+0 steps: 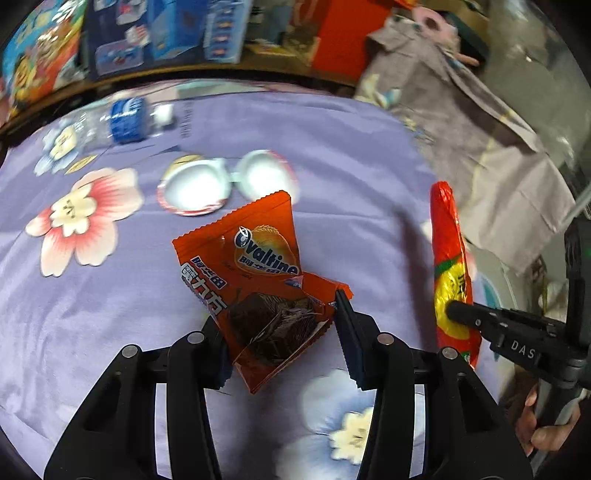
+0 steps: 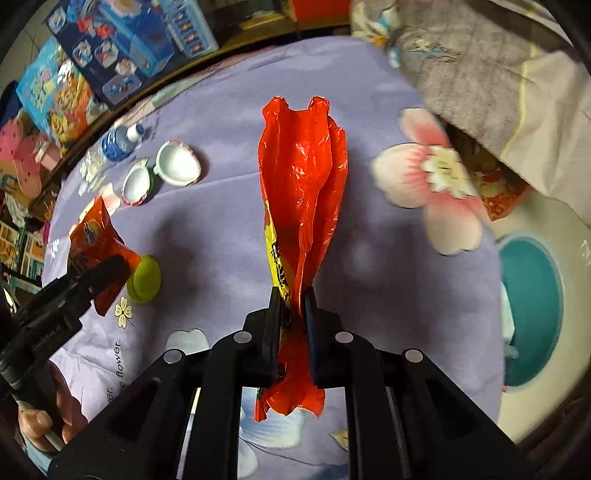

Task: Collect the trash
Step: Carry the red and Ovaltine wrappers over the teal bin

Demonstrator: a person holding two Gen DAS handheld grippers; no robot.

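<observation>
One purple flowered sheet (image 1: 332, 155) covers the bed and carries everything else. One grey quilt (image 1: 461, 110) is bunched at its far right edge, and one white bin with a teal opening (image 2: 532, 295) stands beside the bed on the right. Several picture boxes (image 1: 162, 33) line the far side beyond the bed edge.

Two wrappers are off the sheet. One long red bag with yellow print (image 2: 303, 192) sticks forward from the right gripper (image 2: 291, 295), whose fingers are clenched on its lower part. One orange Ovaltine packet (image 1: 258, 280) sits between the fingers of the left gripper (image 1: 284, 310); the left finger presses its edge, while the right finger meets only a torn corner, so I cannot tell whether the grasp is firm.

One water bottle with a blue label (image 1: 125, 122) lies at the far left. Two white egg-shaped shell halves (image 1: 225, 181), joined, lie near it. One small green round piece (image 2: 144, 279) rests just beside the left gripper's tip.
</observation>
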